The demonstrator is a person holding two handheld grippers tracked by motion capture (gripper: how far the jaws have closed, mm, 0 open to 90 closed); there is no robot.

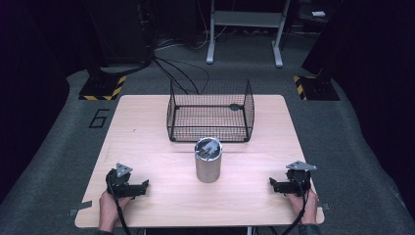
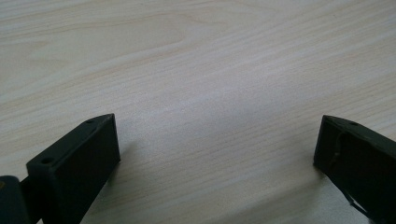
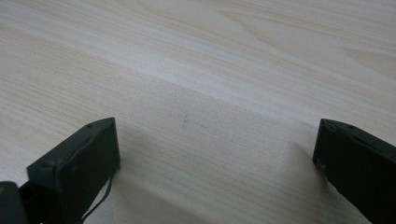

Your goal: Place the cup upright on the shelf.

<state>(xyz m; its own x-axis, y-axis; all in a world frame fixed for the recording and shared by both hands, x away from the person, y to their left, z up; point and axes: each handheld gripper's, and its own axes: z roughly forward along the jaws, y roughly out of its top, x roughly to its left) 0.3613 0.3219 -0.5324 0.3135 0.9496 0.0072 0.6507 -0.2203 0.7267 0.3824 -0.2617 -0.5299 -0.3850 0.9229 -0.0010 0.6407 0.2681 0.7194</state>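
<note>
The metal cylinder (image 1: 209, 160) stands upright near the middle of the bench (image 1: 147, 127), its open top showing something dark and shiny inside that is too small to make out. Just behind it, toward the far edge of the bench, sits a black wire basket (image 1: 210, 113) with mesh walls and an open top; a small dark object lies on its floor near the far right corner, and the cylinder is close to the basket's front wall but apart from it. The left gripper (image 1: 143, 184) rests on the bench near the front left, held by the person's left hand (image 1: 109, 209), with its cable running back off the near edge. The right gripper (image 1: 272, 183) rests near the front right in the right hand (image 1: 307, 209), a grey three-cornered plate on top of each. Both point inward toward the cylinder and are well apart from it. In the left gripper view the jaws stand wide apart with bare pale wood grain between them; in the right gripper view the jaws are likewise spread wide over bare wood, holding nothing.
</note>
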